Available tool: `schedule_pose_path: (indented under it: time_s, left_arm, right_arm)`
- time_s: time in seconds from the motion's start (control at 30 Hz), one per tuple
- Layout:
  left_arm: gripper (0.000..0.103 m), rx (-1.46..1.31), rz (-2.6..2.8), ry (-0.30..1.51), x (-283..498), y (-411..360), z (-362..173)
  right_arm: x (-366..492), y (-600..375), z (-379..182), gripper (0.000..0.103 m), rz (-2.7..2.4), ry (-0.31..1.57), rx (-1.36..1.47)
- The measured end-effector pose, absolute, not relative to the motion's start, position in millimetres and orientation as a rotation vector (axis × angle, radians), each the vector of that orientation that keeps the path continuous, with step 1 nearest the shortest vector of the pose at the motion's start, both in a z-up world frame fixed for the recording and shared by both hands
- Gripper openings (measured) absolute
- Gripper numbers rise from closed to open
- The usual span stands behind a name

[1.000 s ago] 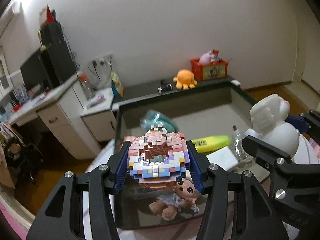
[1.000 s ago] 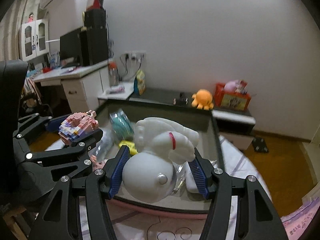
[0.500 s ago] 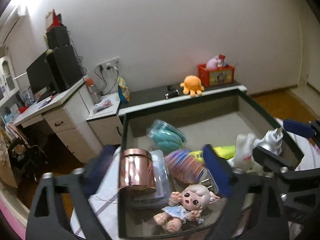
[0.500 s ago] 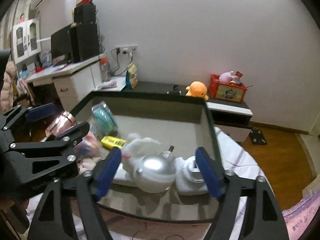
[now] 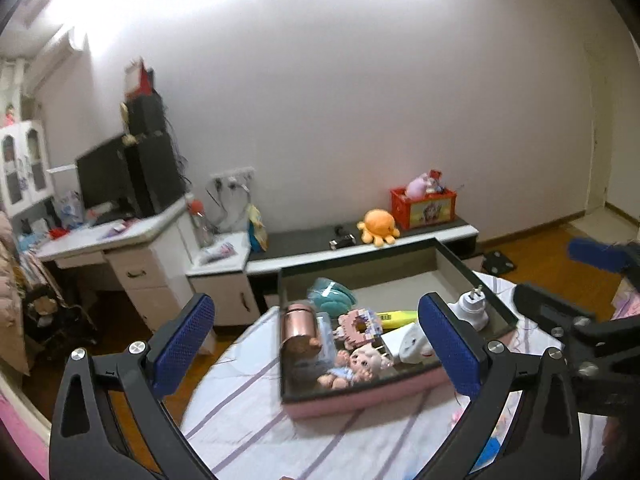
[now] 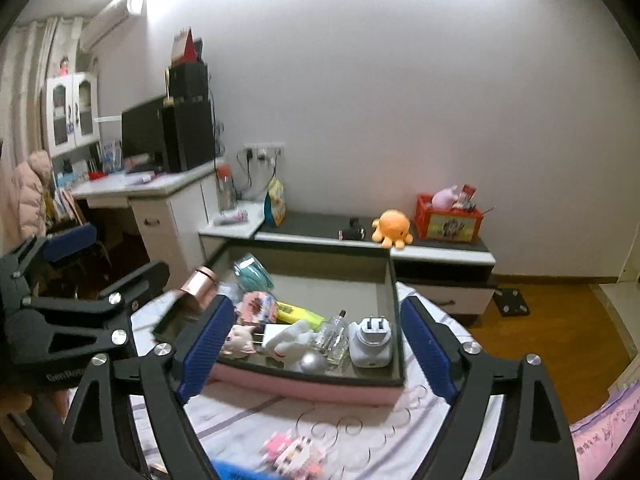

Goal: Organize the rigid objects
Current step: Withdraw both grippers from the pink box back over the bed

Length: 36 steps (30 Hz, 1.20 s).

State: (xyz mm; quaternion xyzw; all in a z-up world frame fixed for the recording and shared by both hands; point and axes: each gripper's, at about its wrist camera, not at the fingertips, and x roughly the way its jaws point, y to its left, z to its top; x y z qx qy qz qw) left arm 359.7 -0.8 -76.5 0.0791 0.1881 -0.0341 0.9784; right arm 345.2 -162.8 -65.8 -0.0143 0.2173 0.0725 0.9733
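A pink box with dark inner walls (image 5: 360, 398) (image 6: 304, 386) stands on the bed. In it lie the pastel brick model (image 5: 357, 323) (image 6: 256, 306), the white figure (image 6: 289, 338) (image 5: 414, 346), a copper tin (image 5: 298, 322) (image 6: 200, 280), a doll (image 5: 360, 362), a glass bottle (image 6: 334, 336), a white plug adapter (image 6: 370, 342) (image 5: 472, 306), a yellow tube (image 6: 300, 314) and a teal item (image 5: 330, 294). My left gripper (image 5: 316, 344) is open and empty, back from the box. My right gripper (image 6: 316, 348) is open and empty, in front of the box.
The bed sheet (image 5: 260, 432) has purple stripes. A small pink brick piece (image 6: 294, 454) and something blue (image 6: 236, 470) lie on the sheet near the right gripper. A white desk (image 5: 132, 248) and a low cabinet with an orange octopus toy (image 5: 378, 226) stand by the wall.
A second ago the left gripper held the brick model and the right held the white figure. Both opened, the objects now lie in the box, and both grippers drew back.
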Motion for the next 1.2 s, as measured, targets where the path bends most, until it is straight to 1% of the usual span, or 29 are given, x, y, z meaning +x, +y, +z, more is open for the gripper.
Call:
schedule_pose_path:
  time_s: [0.03,0.13,0.3,0.43,0.53,0.67,0.8,0.97,1.1,1.2]
  left_arm:
    - [0.103,0.163,-0.061,0.349,340.2,-0.5,-71.5]
    - [0.103,0.138,-0.074,0.306,301.5,1.2,-63.4]
    - [0.103,0.085,-0.077,0.238,240.6,5.7,-54.5]
    - [0.103,0.109,-0.032,0.158,195.8,1.1,-53.4]
    - [0.103,0.124,-0.035,0.128,178.2,-1.6,-52.8]
    - [0.103,0.124,-0.052,0.132,165.3,-1.6,-53.9]
    - [0.103,0.127,-0.066,0.162,161.2,-0.1,-58.2]
    - [0.103,0.097,-0.133,0.243,166.9,10.1,-73.1]
    - [0.103,0.096,-0.168,0.359,184.4,18.1,-102.3]
    - [0.103,0.087,-0.206,0.486,204.9,23.4,-132.7]
  right_arm:
    - [333.8,-163.6,-61.3,0.103,0.142,0.416,-0.024]
    - [286.1,-161.4,-47.7,0.103,0.135,0.326,-0.031]
    - [224.1,-155.7,-39.4,0.103,0.128,0.253,-0.052]
    - [185.6,-156.1,-38.5,0.103,0.153,0.198,-0.048]
    - [162.4,-156.0,-39.9,0.103,0.150,0.166,-0.051]
    - [145.6,-157.6,-41.8,0.103,0.145,0.155,-0.046]
    - [137.2,-158.7,-44.6,0.103,0.141,0.165,-0.046]
    - [138.4,-159.2,-54.3,0.103,0.146,0.201,-0.051]
    - [150.0,-158.6,-71.6,0.103,0.137,0.264,-0.058]
    - [163.9,-164.7,-90.6,0.103,0.130,0.334,-0.046]
